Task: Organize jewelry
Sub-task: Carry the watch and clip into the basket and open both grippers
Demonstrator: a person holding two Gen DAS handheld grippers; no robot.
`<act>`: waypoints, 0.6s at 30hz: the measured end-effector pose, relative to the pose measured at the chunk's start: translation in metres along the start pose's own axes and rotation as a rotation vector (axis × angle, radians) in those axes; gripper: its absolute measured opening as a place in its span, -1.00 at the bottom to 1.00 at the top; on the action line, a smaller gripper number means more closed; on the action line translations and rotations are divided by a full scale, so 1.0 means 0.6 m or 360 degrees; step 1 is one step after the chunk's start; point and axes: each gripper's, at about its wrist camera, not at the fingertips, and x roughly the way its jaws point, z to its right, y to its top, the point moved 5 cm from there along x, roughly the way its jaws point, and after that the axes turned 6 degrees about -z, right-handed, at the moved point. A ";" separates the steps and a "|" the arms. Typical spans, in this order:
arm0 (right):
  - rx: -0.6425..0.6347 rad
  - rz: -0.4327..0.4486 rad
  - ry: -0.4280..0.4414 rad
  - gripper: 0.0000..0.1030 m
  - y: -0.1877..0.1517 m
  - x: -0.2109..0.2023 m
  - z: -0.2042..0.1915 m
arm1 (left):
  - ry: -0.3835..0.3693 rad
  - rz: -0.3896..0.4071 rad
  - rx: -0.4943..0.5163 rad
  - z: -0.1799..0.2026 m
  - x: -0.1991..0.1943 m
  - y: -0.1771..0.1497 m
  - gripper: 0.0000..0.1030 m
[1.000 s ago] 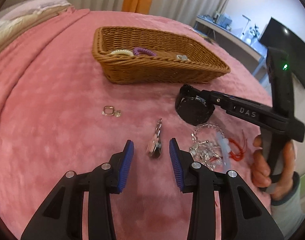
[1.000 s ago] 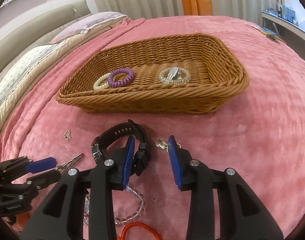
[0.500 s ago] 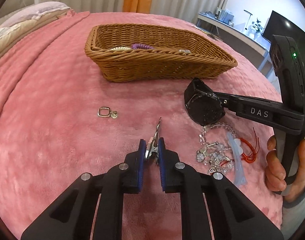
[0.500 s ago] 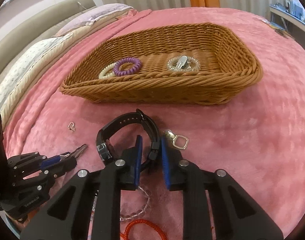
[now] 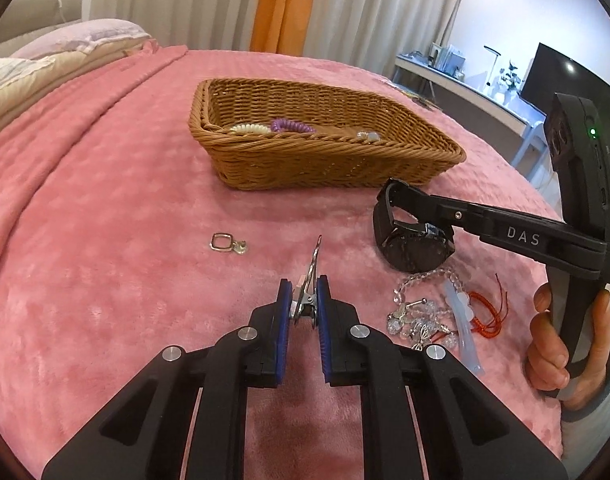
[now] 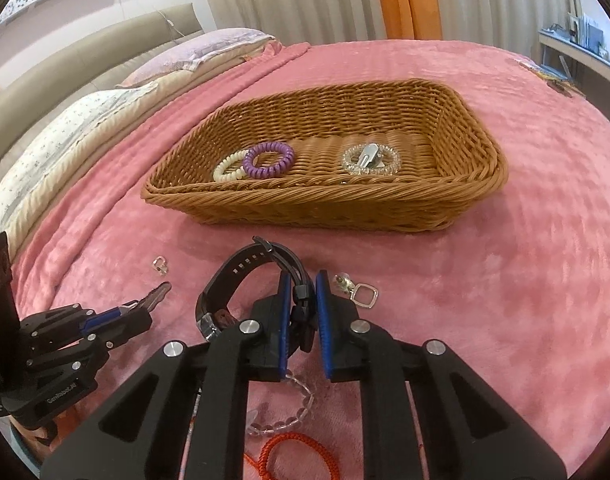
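My left gripper (image 5: 304,292) is shut on a silver hair clip (image 5: 309,276), held just above the pink blanket; it also shows in the right wrist view (image 6: 145,307). My right gripper (image 6: 299,304) is shut on the strap of a black watch (image 6: 241,280), lifted a little; the watch shows in the left wrist view (image 5: 409,236) too. A wicker basket (image 6: 477,184) stands beyond, holding a purple coil band (image 6: 269,160), a cream coil band (image 6: 229,168) and a crystal bracelet with a clip (image 6: 369,160).
A square silver pendant (image 5: 225,242) lies on the blanket left of the clip. A pile of crystal beads (image 5: 417,320) and a red cord (image 5: 489,312) lies below the watch. Another square pendant (image 6: 363,292) lies right of my right fingers. Pillows (image 6: 65,136) are at left.
Both grippers went from open to shut, the left on the hair clip, the right on the watch strap. Both items have since risen slightly off the blanket.
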 end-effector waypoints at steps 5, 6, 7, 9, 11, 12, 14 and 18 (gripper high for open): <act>0.0049 0.0011 0.0049 -0.79 0.000 -0.008 0.007 | -0.0022 0.0034 -0.0017 -0.007 -0.005 0.003 -0.79; 0.0054 0.0019 0.0056 -0.79 0.000 -0.011 0.008 | -0.0024 0.0042 -0.0018 -0.007 -0.007 0.004 -0.79; 0.0060 0.0032 0.0070 -0.79 0.000 -0.016 0.008 | -0.0025 0.0058 -0.0018 -0.007 -0.010 0.004 -0.79; 0.0057 0.0065 0.0090 -0.79 0.001 -0.025 0.006 | -0.0028 0.0087 -0.0017 -0.007 -0.016 0.004 -0.79; 0.0053 0.0116 0.0124 -0.79 0.002 -0.036 0.003 | -0.0041 0.0128 -0.0020 -0.007 -0.024 0.006 -0.79; 0.0060 0.0152 0.0158 -0.79 0.004 -0.046 0.003 | -0.0047 0.0143 -0.0025 -0.008 -0.028 0.007 -0.79; 0.0069 0.0221 0.0219 -0.79 0.009 -0.063 0.003 | -0.0060 0.0165 -0.0036 -0.010 -0.033 0.009 -0.79; 0.0093 0.0364 0.0286 -0.79 0.026 -0.107 -0.002 | -0.0076 0.0238 -0.0073 -0.010 -0.058 0.024 -0.79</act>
